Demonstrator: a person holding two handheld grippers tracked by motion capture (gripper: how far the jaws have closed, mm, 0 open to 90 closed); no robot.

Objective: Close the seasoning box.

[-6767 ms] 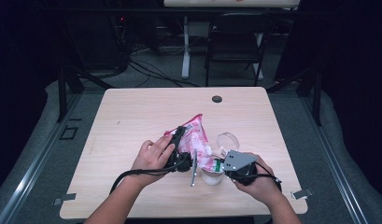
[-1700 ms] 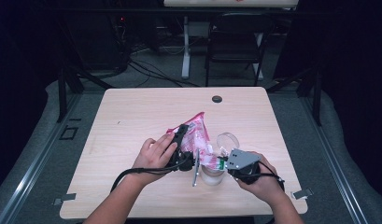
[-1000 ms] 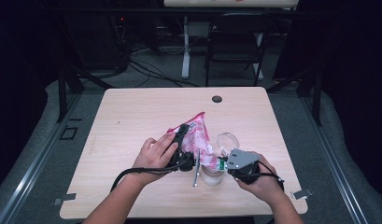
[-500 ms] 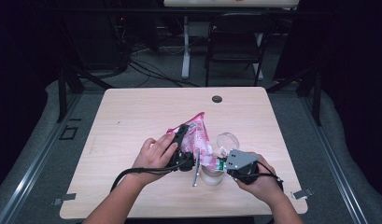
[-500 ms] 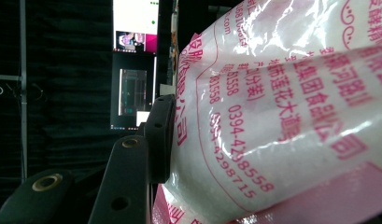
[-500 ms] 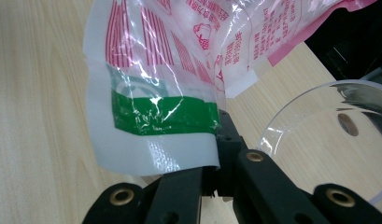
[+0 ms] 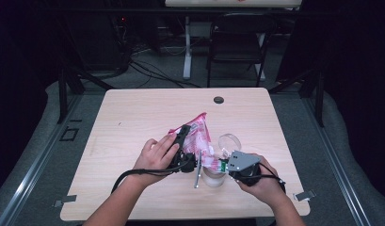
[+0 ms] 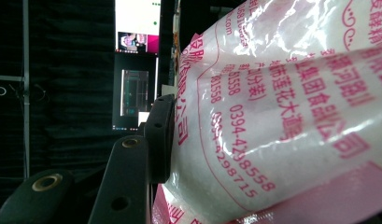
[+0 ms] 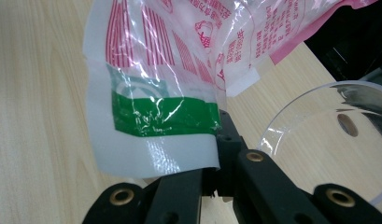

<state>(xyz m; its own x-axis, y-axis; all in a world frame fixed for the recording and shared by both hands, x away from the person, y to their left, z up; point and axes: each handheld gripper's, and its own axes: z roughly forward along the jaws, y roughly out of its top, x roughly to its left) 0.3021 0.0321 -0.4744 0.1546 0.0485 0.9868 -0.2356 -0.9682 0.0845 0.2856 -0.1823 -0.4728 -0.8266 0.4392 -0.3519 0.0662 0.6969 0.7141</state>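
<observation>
A pink and white plastic bag (image 7: 198, 133) with red print is held up over the table between both grippers. My left gripper (image 7: 189, 147) is shut on the bag's bulging body (image 8: 282, 116); one black pad (image 8: 159, 136) presses into it, and the bag hides the other. My right gripper (image 7: 222, 165) is shut on the bag's lower flat edge by the green band (image 9: 165, 116), its jaws (image 9: 217, 140) closed together on the film. A clear plastic cup (image 7: 213, 178) stands just below that corner, its rim (image 9: 291, 116) beside the right jaws.
A second clear round piece (image 7: 229, 141) lies behind the right gripper. A grey metal bar (image 7: 197, 170) hangs by the left gripper. The light wooden table (image 7: 133, 117) has a black grommet (image 7: 219, 100) at the back. A chair (image 7: 237, 37) stands beyond it.
</observation>
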